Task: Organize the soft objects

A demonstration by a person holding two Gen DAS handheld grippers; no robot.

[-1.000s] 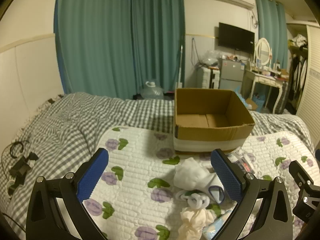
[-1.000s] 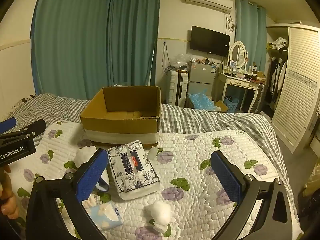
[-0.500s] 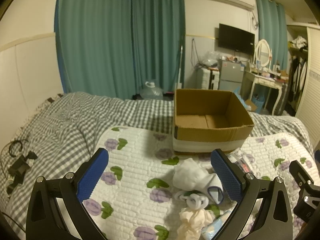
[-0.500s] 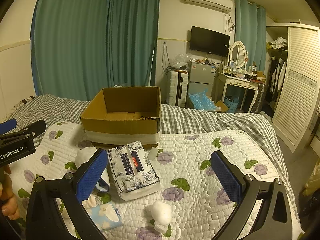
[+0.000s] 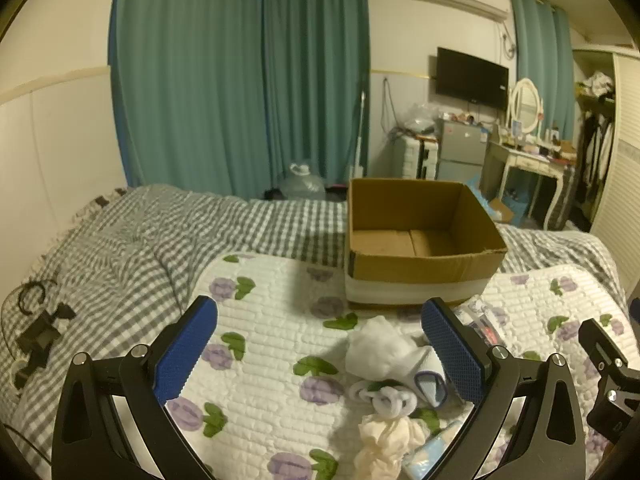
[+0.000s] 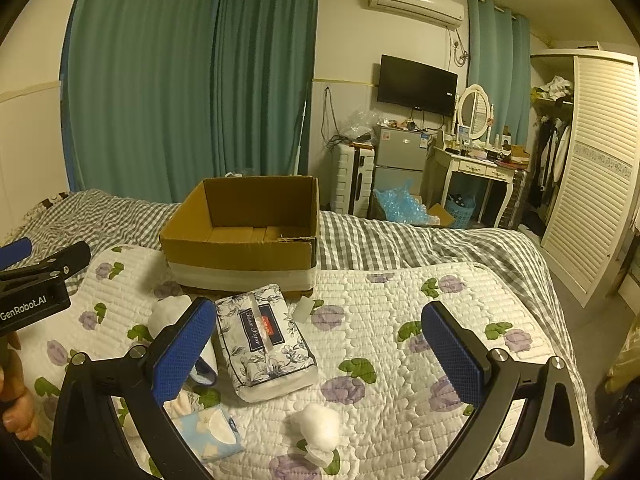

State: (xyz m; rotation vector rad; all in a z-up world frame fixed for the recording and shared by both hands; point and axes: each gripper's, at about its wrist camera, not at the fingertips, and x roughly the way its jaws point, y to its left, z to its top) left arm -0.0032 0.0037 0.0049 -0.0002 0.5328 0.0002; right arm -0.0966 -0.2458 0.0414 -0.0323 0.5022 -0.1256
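Your left gripper point(image 5: 319, 344) hangs above the bed with its jaws spread wide apart and nothing between them. Your right gripper point(image 6: 319, 344) is the same: jaws wide apart, holding nothing.

The soft things lie on the white quilt point(image 6: 400, 320) with purple flowers, which covers part of the grey checked bedspread point(image 5: 132, 248). From the left wrist view, a white cotton wad point(image 5: 376, 350) sits just in front of the cardboard box point(image 5: 420, 248), touching a white sock with a blue cuff point(image 5: 430, 380). Nearer you lie a small knot of white rings point(image 5: 388, 400) and a cream crumpled cloth point(image 5: 384, 444), close together.

From the right wrist view, a floral tissue pack point(image 6: 266, 344) lies between your 2 jaws' line of sight and the box, tilted, its far end near the box's front wall. A small pale-blue tissue packet point(image 6: 212, 432) lies at lower left, partly hidden by the left finger of that gripper. A white cotton ball point(image 6: 318, 424) rests alone on the quilt, apart from the tissue pack.

The box stands upright on the bed, open at the top, its floor bare. At the left edge of the right wrist view your hand point(image 6: 18, 404) shows beneath the other gripper.
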